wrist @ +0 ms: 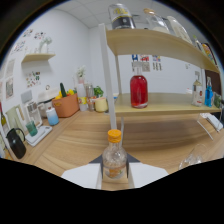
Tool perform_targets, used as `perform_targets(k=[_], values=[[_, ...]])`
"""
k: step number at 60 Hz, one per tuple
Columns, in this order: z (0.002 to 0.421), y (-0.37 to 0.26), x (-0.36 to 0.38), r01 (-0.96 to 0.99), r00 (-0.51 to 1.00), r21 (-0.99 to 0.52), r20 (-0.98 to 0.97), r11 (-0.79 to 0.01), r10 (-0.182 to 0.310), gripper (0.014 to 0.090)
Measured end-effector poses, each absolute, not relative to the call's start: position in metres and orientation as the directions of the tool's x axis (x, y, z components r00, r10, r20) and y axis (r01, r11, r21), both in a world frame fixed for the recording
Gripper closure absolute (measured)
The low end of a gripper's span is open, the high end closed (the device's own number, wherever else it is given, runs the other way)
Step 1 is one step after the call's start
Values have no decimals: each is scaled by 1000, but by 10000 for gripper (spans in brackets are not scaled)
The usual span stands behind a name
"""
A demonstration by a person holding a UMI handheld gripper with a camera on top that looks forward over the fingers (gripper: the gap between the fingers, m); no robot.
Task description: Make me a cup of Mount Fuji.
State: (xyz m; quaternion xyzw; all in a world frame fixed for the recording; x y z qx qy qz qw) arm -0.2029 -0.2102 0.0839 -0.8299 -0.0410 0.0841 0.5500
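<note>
A small clear bottle (114, 159) with an orange-yellow cap stands upright between my two fingers. My gripper (115, 167) is shut on it, and the dark pads (98, 161) touch its body on both sides. The bottle's base is hidden. Beyond it the wooden counter (150, 135) stretches to a wooden shelf unit (160, 106). On the shelf's lower board stands a red round bottle (138, 91). A clear glass (191, 160) shows just ahead of my right finger.
Several bottles (121, 17) line the top shelf. An orange basket (66, 105), a yellow cup (101, 104) and jars stand at the back left. A black kettle (16, 142) sits at the left. A blue bottle (208, 95) and a white tray (212, 121) are on the right.
</note>
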Motion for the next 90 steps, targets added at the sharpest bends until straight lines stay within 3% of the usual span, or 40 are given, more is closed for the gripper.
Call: perform_targets(k=[10,20,42,49,53,56,66,74,79,90], values=[[37,-212,-211,62,987,-877,-18,-476,162,699],[15,-212,-213,50,989,-826,-38,-561,144,696],[15,-219,-207,98,986,-823,4,-560,167,674],[18,-229,-207,109,980,-815,-8,-570,200,504],[26,-238,-207,105,975,-809,-31,-578,220,269],[40,-246,-205,87,970,-816,-60,-572,234,184],[105,-269,-170,32,969,-866,-96,-499,227,184],[143,-281,-111,-2,978,-902,-91,-431,186,184],[146,-287,-68,10,987,-913,-58,-409,152,188],[127,-292,15,34,996,-885,-9,-464,90,194]])
